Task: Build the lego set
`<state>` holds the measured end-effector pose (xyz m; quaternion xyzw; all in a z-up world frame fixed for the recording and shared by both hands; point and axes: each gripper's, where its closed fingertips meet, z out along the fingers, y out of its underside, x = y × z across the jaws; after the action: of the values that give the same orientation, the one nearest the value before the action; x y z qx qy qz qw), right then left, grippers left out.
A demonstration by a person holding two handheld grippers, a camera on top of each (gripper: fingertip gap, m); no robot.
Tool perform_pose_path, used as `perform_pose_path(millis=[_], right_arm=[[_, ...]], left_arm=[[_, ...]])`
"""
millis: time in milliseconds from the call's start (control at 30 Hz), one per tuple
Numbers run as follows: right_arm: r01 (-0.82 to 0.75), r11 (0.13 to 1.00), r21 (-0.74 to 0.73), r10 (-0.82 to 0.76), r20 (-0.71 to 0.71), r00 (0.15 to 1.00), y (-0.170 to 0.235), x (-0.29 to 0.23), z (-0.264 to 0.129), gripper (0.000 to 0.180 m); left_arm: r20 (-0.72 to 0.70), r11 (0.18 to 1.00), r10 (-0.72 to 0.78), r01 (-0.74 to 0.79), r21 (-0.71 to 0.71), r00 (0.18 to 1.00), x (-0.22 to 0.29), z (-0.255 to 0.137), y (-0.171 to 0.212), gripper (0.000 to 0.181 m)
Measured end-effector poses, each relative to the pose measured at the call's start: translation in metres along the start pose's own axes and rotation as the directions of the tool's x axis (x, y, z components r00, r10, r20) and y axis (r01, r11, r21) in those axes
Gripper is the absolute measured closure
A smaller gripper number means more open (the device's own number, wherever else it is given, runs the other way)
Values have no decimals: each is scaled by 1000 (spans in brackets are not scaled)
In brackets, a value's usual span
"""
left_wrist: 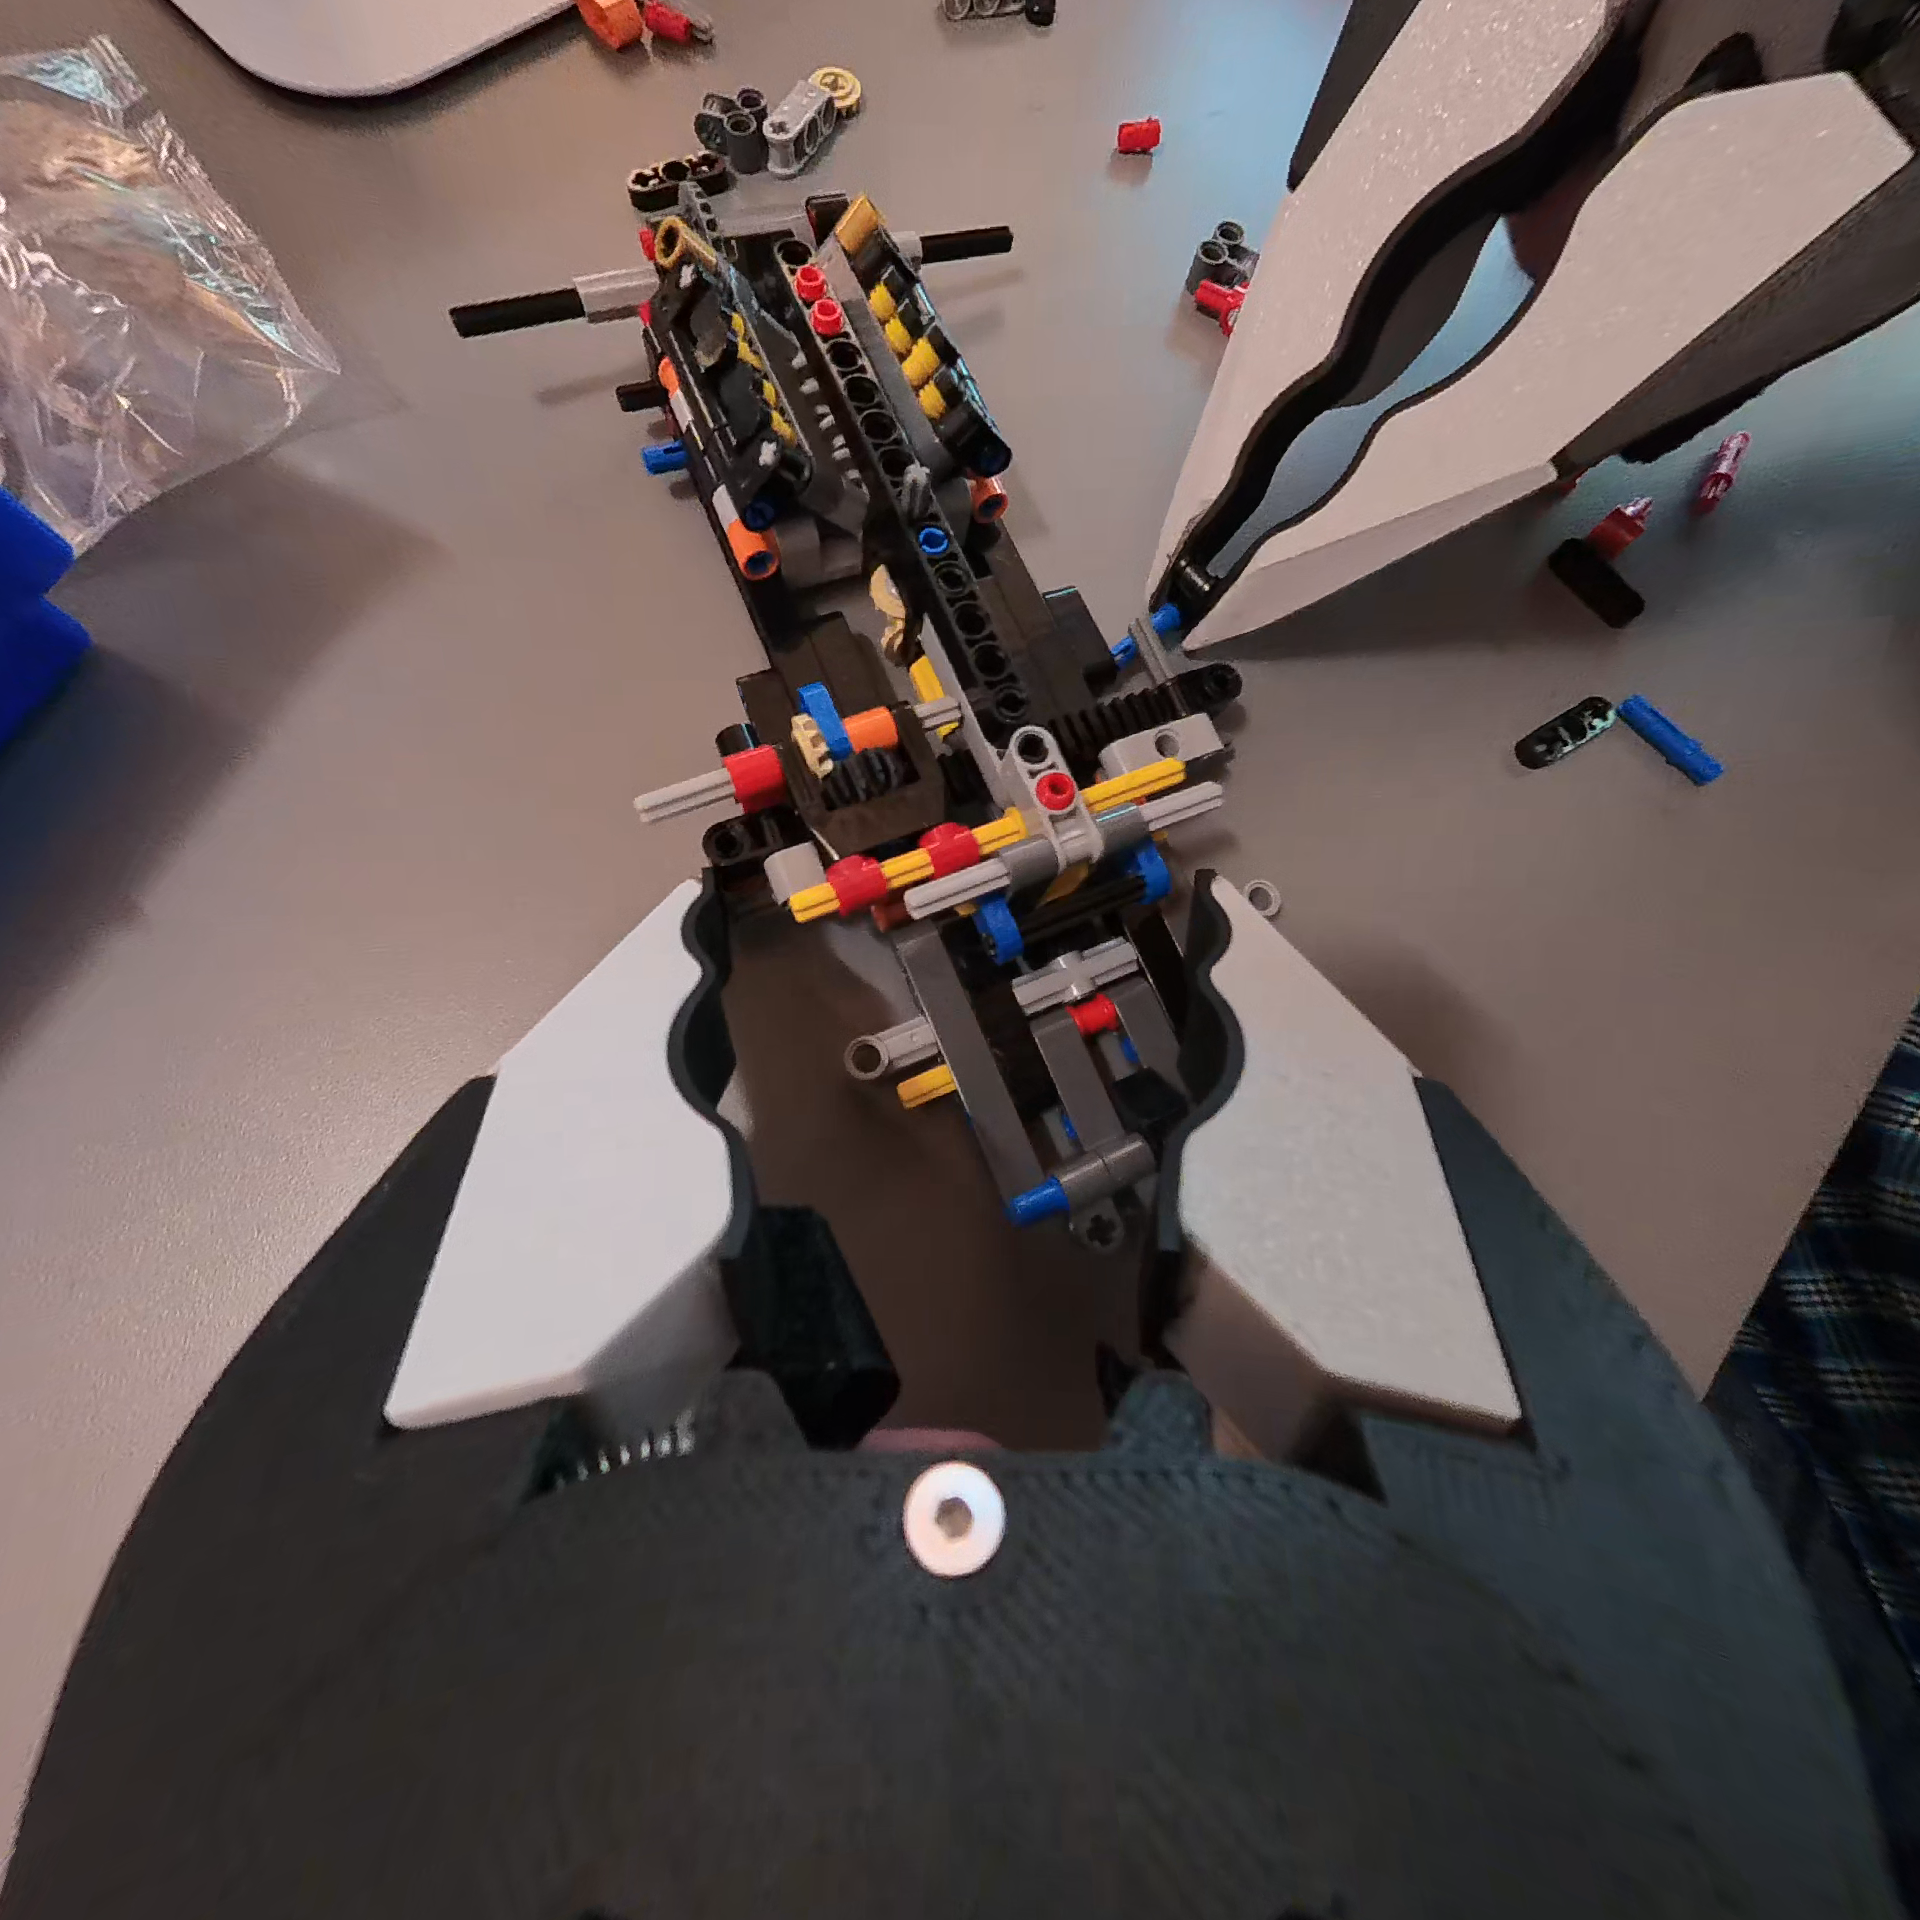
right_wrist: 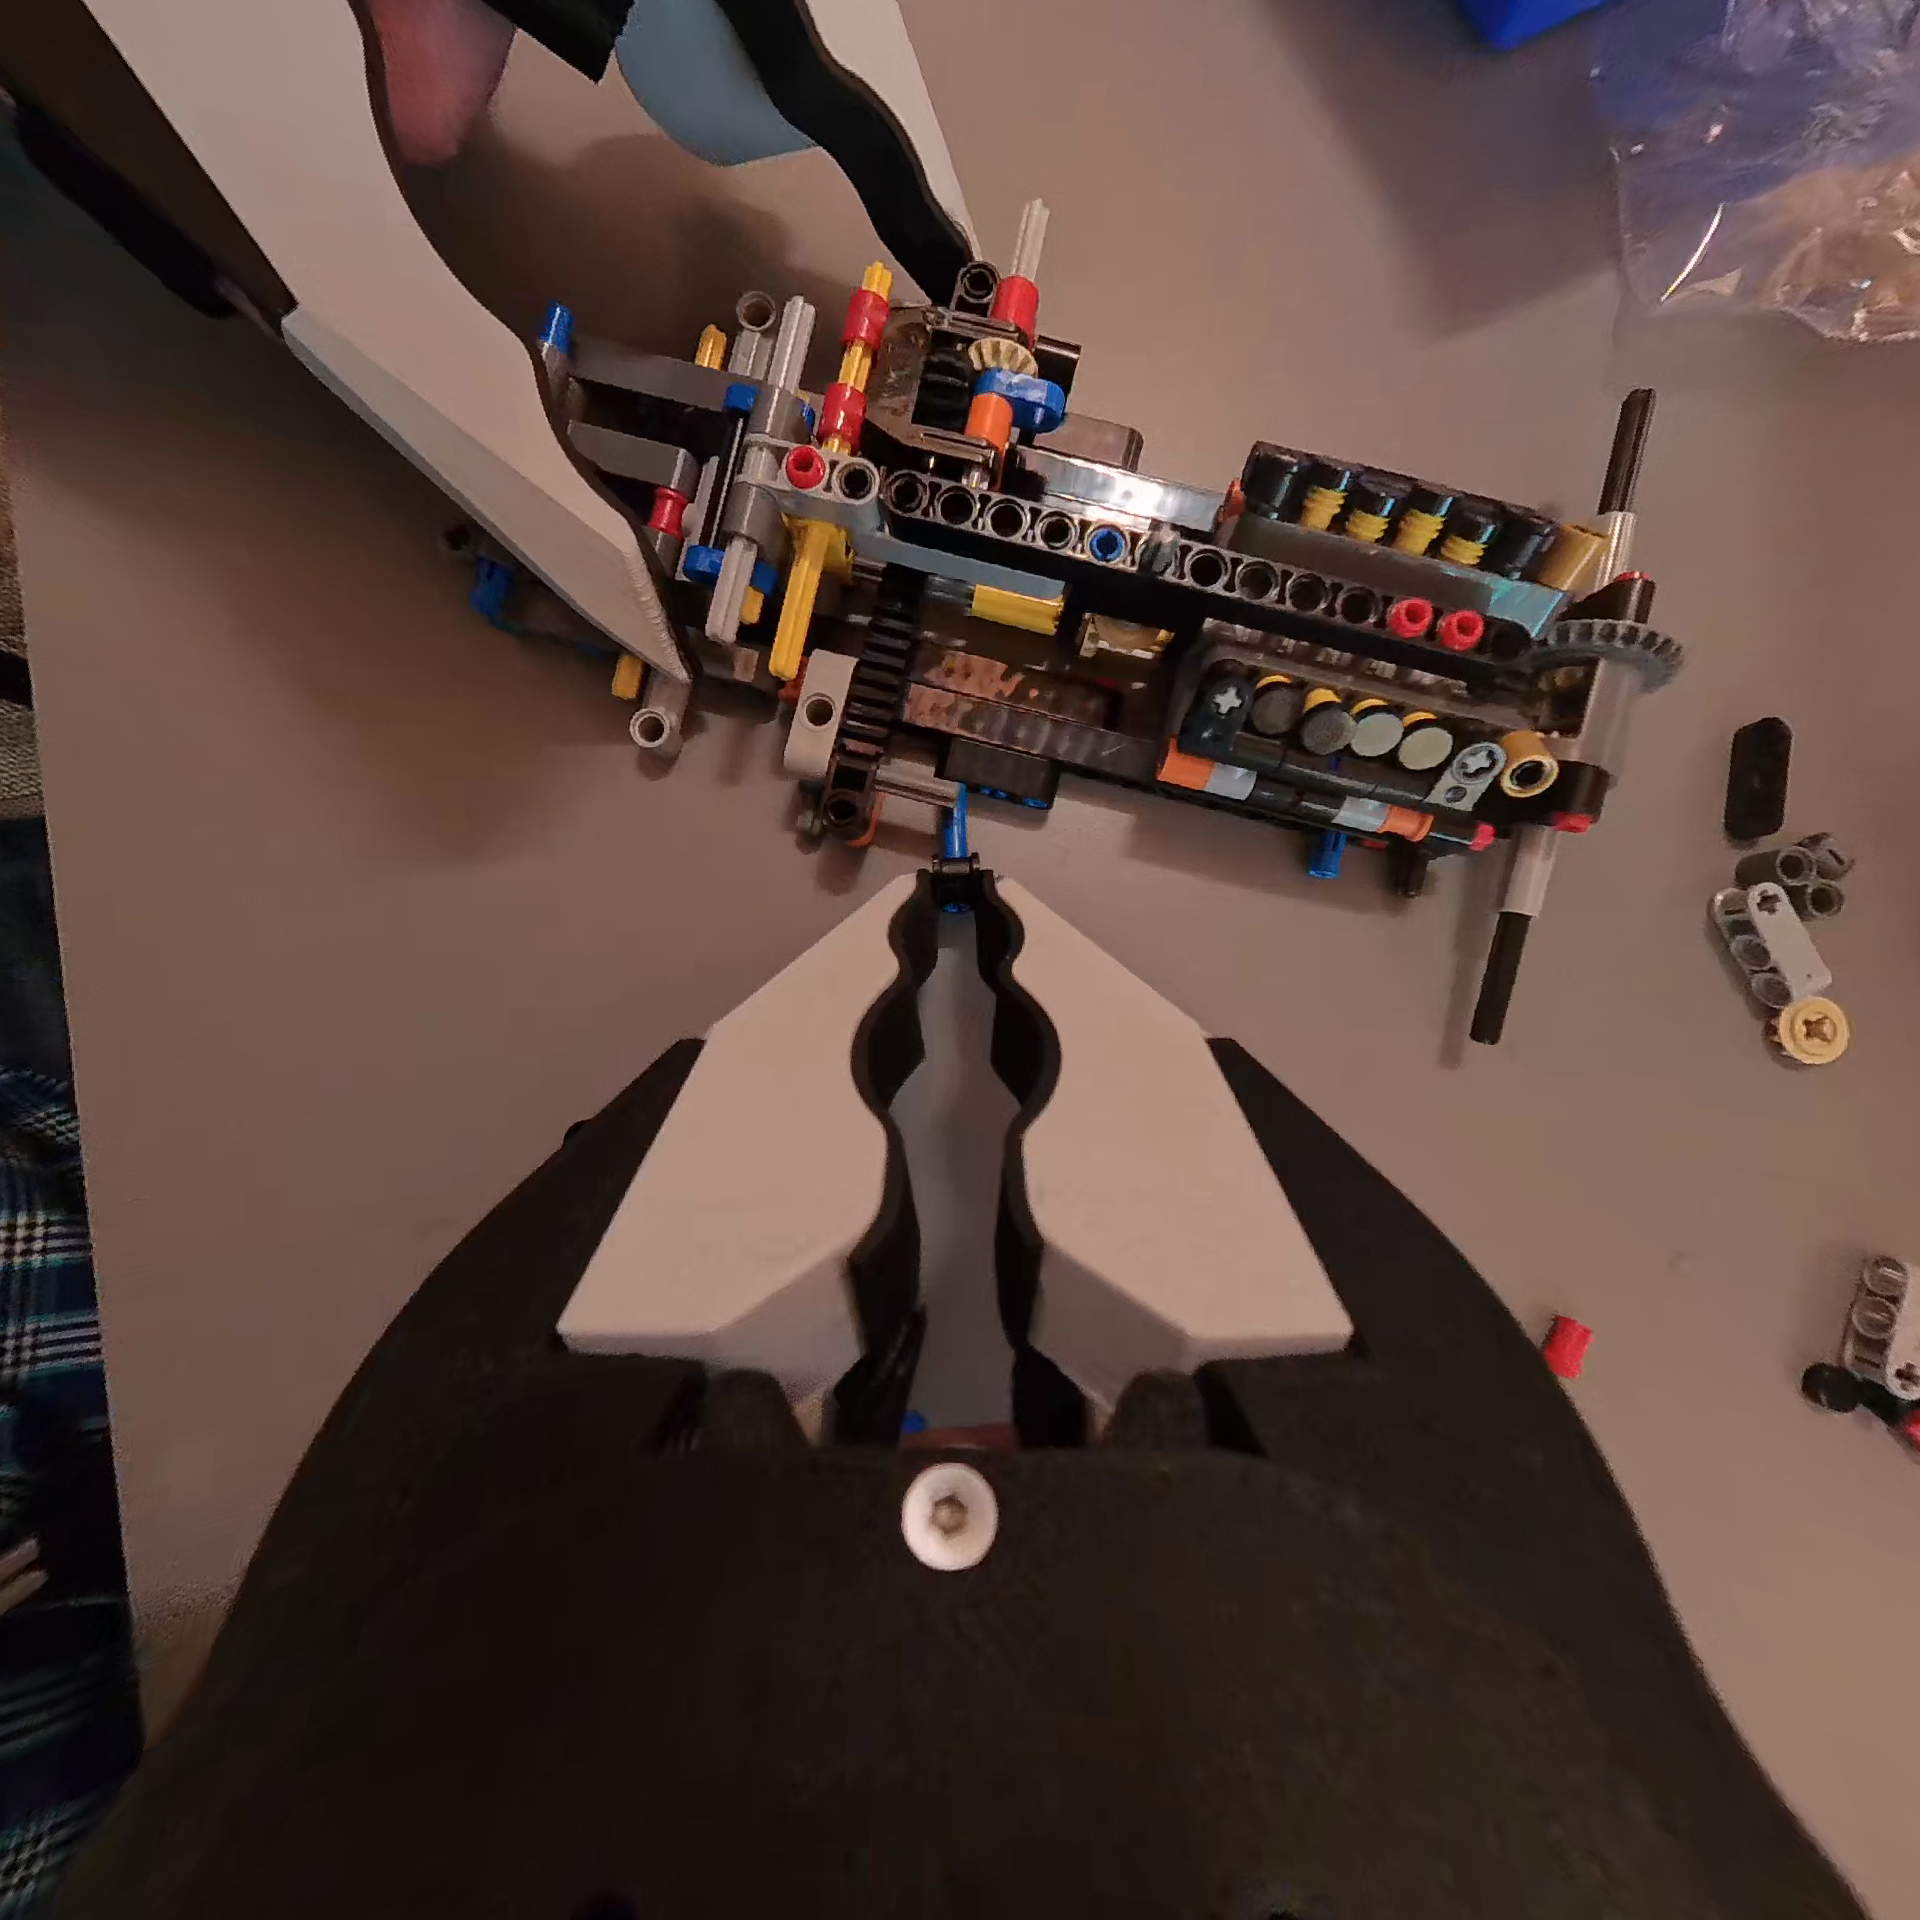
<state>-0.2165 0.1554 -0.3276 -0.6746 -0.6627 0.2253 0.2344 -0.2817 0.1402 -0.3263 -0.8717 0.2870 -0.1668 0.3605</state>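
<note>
Grey tabletop carries your long Lego chassis, lying flat and running straight ahead of your left gripper; its fingers are spread wide on either side of the model's near end, the right one pressed against the frame, the left one seemingly just clear of it; from the right wrist view the same gripper brackets that end from both sides. Your right gripper has its fingers pinched together on a small black-and-blue pin piece at the very tips; that piece meets a blue pin jutting from the chassis's side, directly ahead of those tips, beside the black toothed rack. Seen from the left wrist, the right gripper comes in from the right, tips at the model's flank. Loose parts lie to the right of your right gripper: a red bush, a grey-and-tan cluster; a clear plastic bag sits far left of your left gripper, a blue-and-black piece to its right.
</note>
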Motion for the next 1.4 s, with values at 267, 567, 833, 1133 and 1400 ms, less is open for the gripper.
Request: perform_pose_path(millis=[267,567,833,1133,1400], right_arm=[[20,996,-91,-21,-2,1000,0,2,1,176],[-60,998,5,60,-55,997,-2,7,2,176],[-110,987,116,120,-88,989,-3,10,2,176],[-126,980,155,135,-50,990,-5,12,3,176],[-123,979,161,131,-40,991,-6,12,3,176]], left_arm=[[5,999,-34,34,11,999,-1,0,-2,100],[22,998,-66,65,17,998,0,0,-2,98],[16,996,-89,89,27,996,-1,-2,-2,104],[-36,995,-96,97,22,995,-2,-5,-3,84],[-77,999,-14,11,-43,997,-11,0,-5,86]])
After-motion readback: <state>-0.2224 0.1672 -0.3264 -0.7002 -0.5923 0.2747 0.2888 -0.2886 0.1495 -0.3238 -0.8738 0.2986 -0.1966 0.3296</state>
